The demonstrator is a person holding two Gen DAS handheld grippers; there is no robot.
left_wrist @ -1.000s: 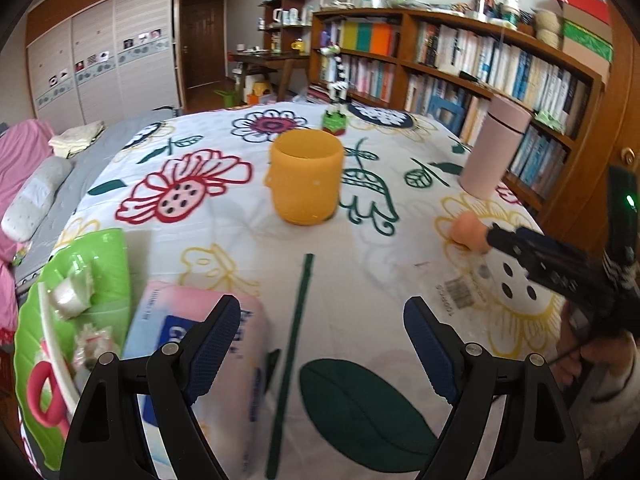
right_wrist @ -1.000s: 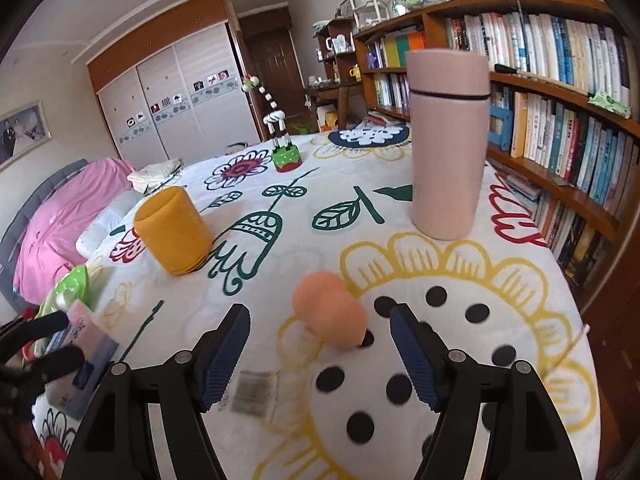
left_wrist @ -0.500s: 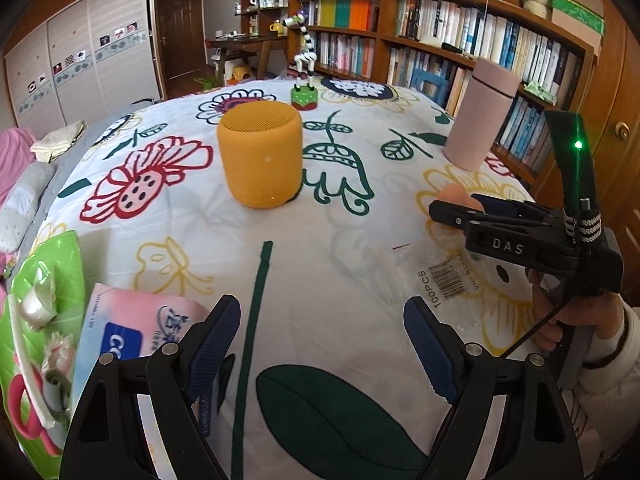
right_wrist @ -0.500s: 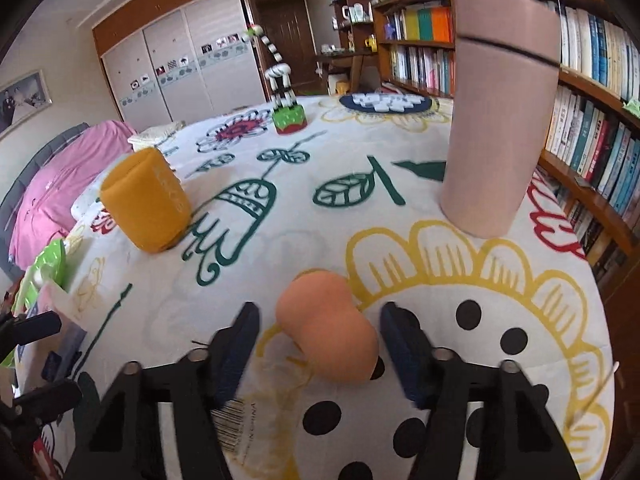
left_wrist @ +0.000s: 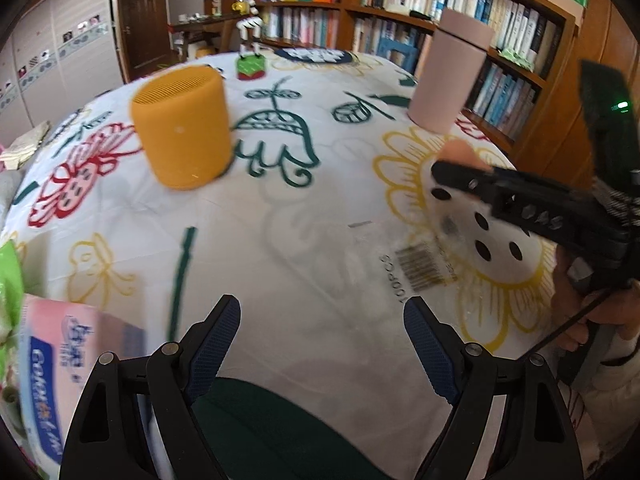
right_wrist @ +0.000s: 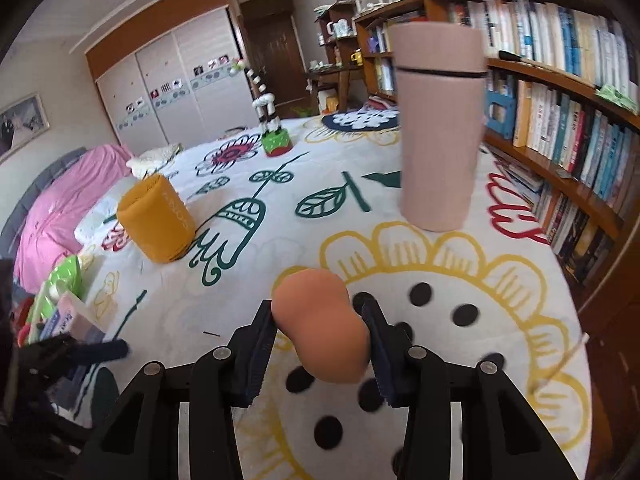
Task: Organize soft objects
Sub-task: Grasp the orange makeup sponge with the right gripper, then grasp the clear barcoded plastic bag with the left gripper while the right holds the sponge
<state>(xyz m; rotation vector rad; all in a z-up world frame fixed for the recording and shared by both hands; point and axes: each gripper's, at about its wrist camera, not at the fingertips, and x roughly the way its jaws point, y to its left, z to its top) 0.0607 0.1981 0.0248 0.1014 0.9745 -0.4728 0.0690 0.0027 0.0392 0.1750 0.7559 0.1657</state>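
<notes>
A: Where's your right gripper [right_wrist: 320,340]?

B: Low over the yellow sunflower print on the bench [right_wrist: 500,380]. Your fingers [right_wrist: 260,344] are closed in against both sides of the peach sponge [right_wrist: 324,332], which sits between the pads.

A: And the left gripper [left_wrist: 322,344]?

B: Your fingers there stand wide apart with nothing between them, above the cloth near a barcode label [left_wrist: 420,268]. The tissue pack [left_wrist: 60,380] lies just beside your left finger.

A: Anything else nearby?

B: An orange speaker [left_wrist: 182,124] stands further out, a pink flask [right_wrist: 438,128] upright past the sponge
</notes>
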